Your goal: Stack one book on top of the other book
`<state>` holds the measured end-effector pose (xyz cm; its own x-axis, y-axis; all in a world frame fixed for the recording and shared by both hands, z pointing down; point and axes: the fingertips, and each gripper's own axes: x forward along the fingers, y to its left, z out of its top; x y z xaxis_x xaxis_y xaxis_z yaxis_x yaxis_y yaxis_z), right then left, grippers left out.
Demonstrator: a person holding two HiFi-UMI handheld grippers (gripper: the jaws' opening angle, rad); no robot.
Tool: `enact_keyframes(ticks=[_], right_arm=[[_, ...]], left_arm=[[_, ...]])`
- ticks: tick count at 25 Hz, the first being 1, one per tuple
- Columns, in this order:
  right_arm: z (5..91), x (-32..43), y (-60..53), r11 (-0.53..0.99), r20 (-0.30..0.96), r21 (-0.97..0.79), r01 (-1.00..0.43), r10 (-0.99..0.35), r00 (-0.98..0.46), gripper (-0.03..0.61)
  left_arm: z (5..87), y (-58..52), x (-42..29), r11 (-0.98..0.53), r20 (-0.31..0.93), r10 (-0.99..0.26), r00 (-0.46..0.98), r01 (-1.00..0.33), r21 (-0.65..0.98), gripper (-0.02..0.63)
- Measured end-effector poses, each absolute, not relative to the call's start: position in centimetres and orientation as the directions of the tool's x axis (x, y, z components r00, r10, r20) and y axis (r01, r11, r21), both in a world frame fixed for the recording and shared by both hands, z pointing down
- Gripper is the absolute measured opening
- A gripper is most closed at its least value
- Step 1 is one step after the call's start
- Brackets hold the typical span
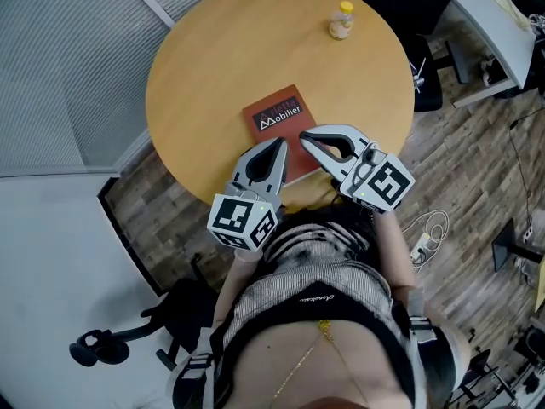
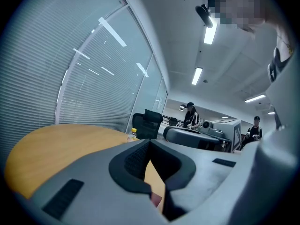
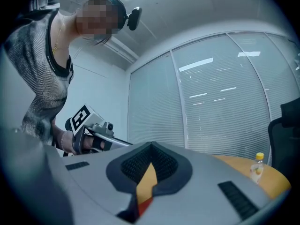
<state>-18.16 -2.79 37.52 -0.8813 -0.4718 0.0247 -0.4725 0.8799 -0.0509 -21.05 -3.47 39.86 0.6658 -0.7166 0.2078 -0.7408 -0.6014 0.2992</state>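
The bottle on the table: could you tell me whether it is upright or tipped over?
Upright: the bottle stands on its base on the table, yellow cap on top.

Book (image 1: 274, 119) on the desk (image 1: 204, 75) by its near edge, bottle (image 1: 341, 20) standing by the far edge, well apart, left claw (image 1: 280, 145) and right claw (image 1: 305, 137) side by side over the book's near end
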Motion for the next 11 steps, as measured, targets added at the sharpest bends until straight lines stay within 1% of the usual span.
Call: enact_keyframes(ticks=[11], right_arm=[[37.89,-18.36,-2.87,0.880,0.031,-0.057,-0.471,-0.470,-0.882,0.021]], left_arm=[[40.10,-3.37,-21.19,-0.599,0.215,-0.715,0.665,-0.742,0.301,0.020]])
